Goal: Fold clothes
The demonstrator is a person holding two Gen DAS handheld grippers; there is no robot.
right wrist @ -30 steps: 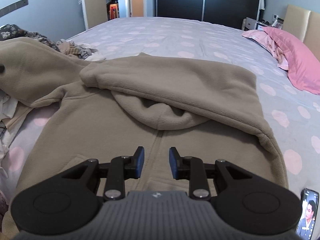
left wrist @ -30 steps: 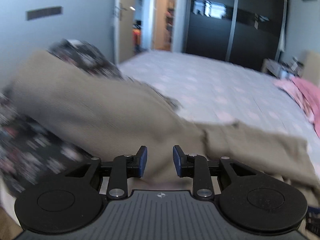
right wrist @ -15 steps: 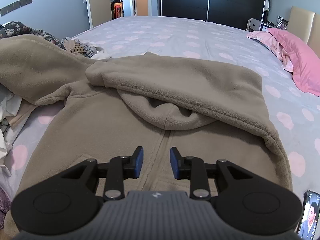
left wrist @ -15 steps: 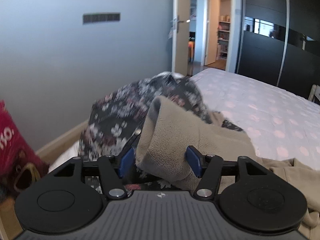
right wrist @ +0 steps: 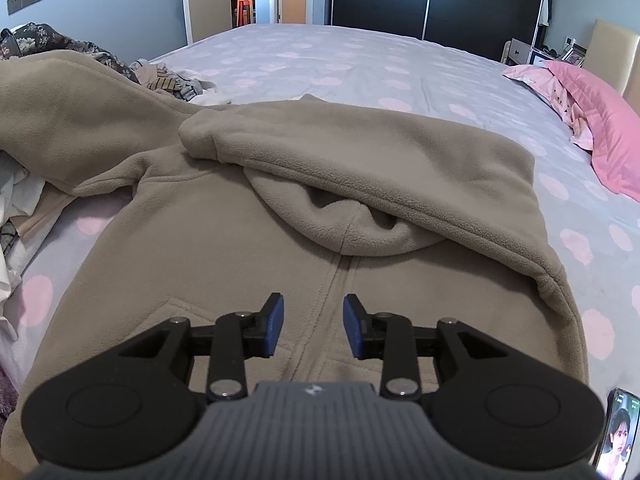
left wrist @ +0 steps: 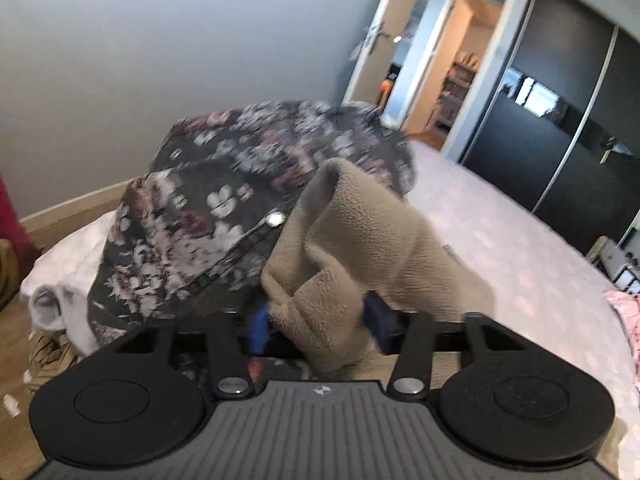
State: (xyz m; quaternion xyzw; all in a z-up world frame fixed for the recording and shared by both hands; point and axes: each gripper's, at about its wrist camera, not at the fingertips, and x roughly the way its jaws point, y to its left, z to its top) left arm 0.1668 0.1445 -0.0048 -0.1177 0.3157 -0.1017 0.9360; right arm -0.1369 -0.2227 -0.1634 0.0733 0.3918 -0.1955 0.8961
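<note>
Fleece, beige and thick-napped, makes up the zip-front hooded jacket [right wrist: 248, 248] lying front up on the lilac bed sheet with pink spots [right wrist: 360, 64]. Its hood sags open above the zip seam, and one sleeve is folded straight across the chest, cuff towards my left. The other sleeve [left wrist: 360, 240] is bunched and creased between the blue pads of my left tool [left wrist: 320, 326], which pinches its end beside a dark floral garment [left wrist: 224, 200]. My right tool [right wrist: 314, 326] hangs over the lower front, its pads spread apart with nothing between them. A pink pillow [right wrist: 596, 120] sits far right.
</note>
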